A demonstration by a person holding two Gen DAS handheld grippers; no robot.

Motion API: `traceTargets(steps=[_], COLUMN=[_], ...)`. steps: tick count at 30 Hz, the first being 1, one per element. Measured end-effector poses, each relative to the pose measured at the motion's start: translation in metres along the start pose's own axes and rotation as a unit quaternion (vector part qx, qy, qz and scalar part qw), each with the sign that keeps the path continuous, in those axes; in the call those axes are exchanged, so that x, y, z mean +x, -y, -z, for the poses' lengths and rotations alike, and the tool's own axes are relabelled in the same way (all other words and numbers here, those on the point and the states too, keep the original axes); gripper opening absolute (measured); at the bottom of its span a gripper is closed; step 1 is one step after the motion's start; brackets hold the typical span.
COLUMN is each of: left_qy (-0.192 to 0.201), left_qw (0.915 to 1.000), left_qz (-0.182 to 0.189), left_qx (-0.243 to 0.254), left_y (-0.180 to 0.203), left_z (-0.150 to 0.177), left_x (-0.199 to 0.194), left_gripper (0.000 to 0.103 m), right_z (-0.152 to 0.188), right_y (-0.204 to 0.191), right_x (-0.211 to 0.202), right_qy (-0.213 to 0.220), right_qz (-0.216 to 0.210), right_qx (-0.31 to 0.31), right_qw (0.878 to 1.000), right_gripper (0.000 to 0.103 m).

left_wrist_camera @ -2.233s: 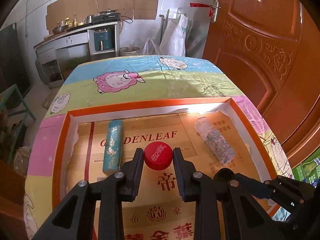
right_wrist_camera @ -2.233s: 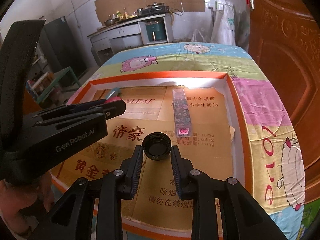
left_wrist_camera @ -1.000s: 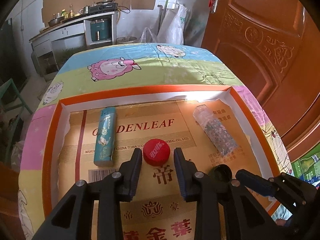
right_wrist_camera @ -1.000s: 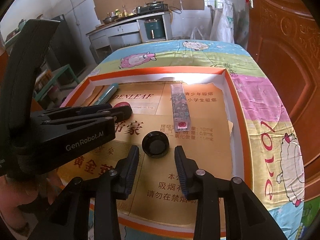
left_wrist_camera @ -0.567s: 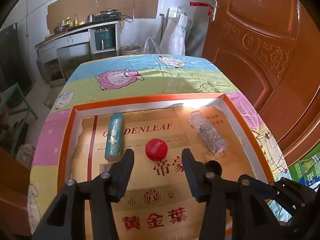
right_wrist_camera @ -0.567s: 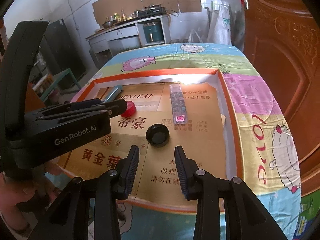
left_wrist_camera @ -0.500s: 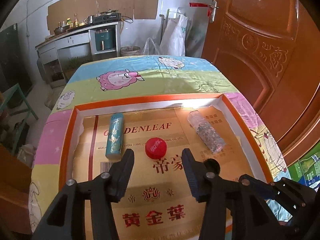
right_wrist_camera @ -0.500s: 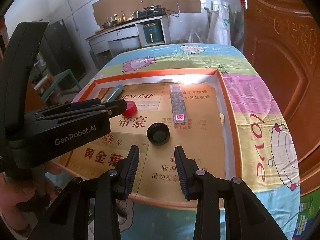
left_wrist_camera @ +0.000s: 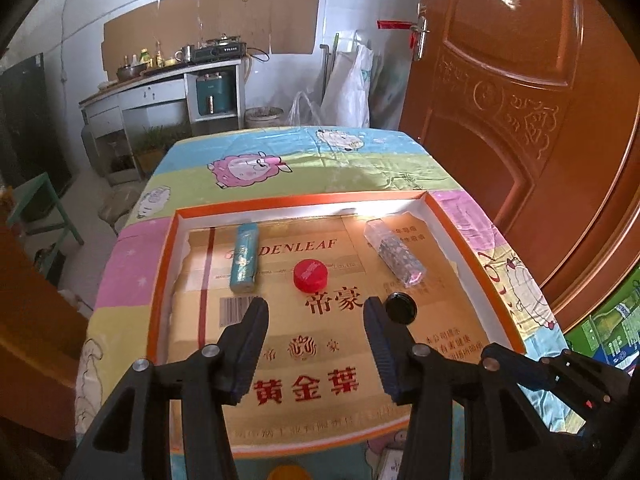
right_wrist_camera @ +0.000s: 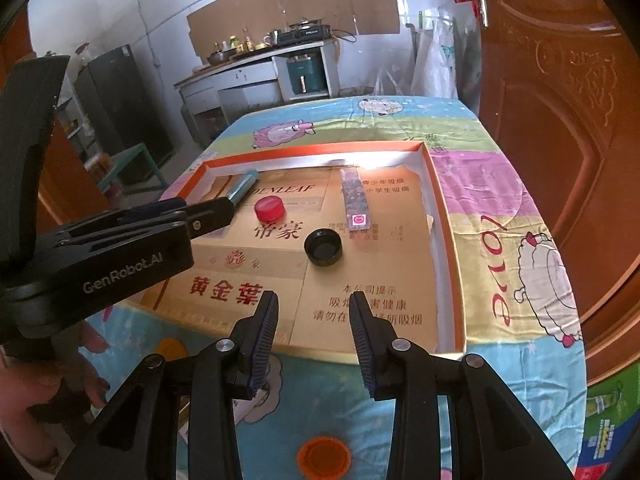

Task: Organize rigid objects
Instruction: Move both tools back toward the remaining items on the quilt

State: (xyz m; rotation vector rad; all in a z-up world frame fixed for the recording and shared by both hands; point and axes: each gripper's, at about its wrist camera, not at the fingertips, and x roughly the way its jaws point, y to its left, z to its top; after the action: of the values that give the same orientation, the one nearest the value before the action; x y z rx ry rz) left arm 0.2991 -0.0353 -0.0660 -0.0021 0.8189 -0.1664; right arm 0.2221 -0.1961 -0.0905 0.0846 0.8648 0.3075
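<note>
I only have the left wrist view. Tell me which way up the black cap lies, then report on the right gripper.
Observer: The black cap lies open side up. Its hollow shows in the right wrist view.
Operator: Now the right gripper.
Observer: The right gripper is open and empty, over the near part of the tray, short of the cap.
Operator: Check the clear box.
Observer: The clear box has a pink sticker on its near end.
</note>
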Motion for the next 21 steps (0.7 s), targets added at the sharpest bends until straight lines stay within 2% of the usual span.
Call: traceTargets(steps=[11, 21], left_qy=[0.028, 0.041], left_qw=[0.9994, 0.9989], left_qz=[-0.019, -0.021], left_qx=[0.005, 0.002], left_y=[0.001, -0.001], left_z=[0.021, 0.045], left_x=[-0.044, -0.077], left_gripper=[0.049, 0.049], right_z=[0.016, 0.034], right_y=[-0.012, -0.025], right_x=[-0.029, -0.051], right_qy=[0.012, 0.018], right_qz=[0.001, 0.005], right_qx=[-0.008, -0.019], right_qw=[1.000, 1.000], right_gripper=[0.038, 0.038])
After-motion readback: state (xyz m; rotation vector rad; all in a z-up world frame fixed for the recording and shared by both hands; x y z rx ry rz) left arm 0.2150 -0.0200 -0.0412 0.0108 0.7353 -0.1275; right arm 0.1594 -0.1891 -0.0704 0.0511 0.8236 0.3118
